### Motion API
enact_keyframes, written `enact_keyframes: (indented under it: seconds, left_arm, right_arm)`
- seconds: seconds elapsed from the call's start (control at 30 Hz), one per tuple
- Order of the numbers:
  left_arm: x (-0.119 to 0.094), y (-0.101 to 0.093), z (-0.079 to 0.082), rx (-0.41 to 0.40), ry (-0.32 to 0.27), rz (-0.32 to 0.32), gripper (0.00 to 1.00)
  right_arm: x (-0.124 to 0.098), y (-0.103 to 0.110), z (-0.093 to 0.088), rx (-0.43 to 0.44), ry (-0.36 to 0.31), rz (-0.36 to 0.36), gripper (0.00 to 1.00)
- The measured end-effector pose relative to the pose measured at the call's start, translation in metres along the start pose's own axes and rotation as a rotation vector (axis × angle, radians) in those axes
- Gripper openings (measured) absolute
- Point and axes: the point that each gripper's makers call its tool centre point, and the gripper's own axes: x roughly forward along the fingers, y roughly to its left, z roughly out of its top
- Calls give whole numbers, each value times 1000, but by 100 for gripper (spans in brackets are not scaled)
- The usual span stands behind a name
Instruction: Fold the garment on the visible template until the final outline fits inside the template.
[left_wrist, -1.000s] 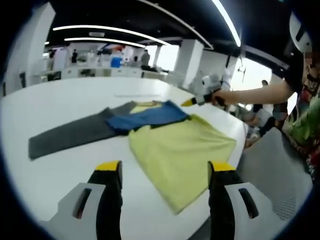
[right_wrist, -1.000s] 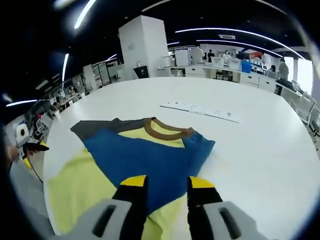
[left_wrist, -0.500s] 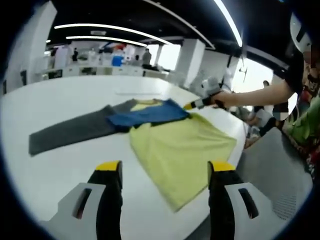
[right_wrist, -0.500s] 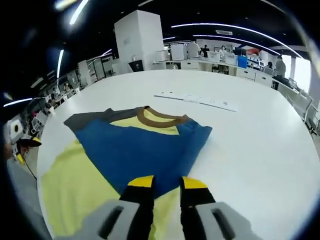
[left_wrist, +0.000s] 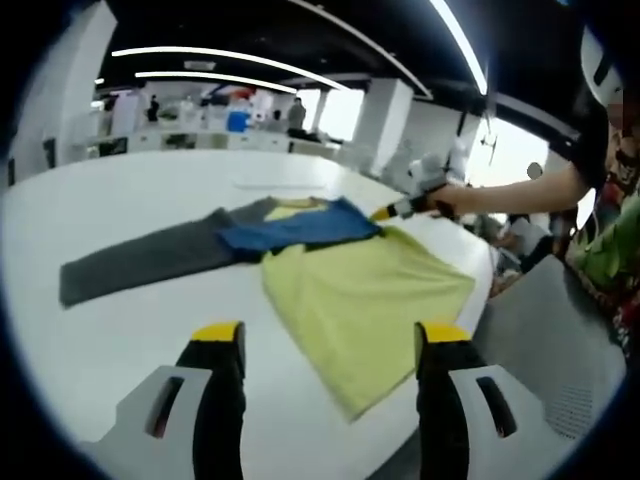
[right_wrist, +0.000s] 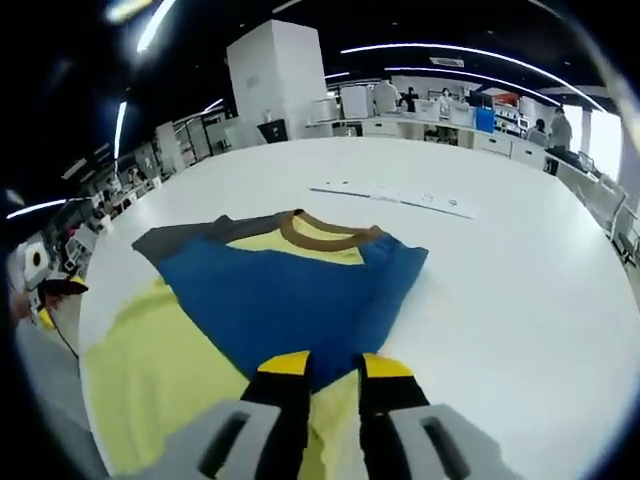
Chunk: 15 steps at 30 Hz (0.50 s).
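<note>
A long-sleeved shirt lies flat on the white table. Its yellow-green body is nearest me, a blue sleeve is folded across the chest, and a grey sleeve stretches out to the left. My left gripper hovers open over the table's near edge, short of the hem. My right gripper sits at the end of the blue sleeve, jaws narrowed onto the fabric; the brown collar lies beyond. In the left gripper view the right gripper touches the sleeve's right edge.
A white marked strip lies on the table beyond the collar. A grey chair back and a person's arm are at the table's right edge. The left gripper shows past the table's left rim. Desks and people stand far behind.
My right gripper's jaws have narrowed and it has come down onto the end of the blue sleeve. The left gripper has stayed open and still.
</note>
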Motion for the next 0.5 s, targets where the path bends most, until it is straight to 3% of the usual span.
enact_keyframes:
  seconds: [0.23, 0.5]
  left_arm:
    - [4, -4, 1, 3, 1, -13, 65]
    - [4, -4, 3, 7, 0, -12, 65]
  right_arm:
    - [-10, 12, -21, -68, 53, 5, 16]
    - [-2, 10, -22, -71, 78, 21, 9]
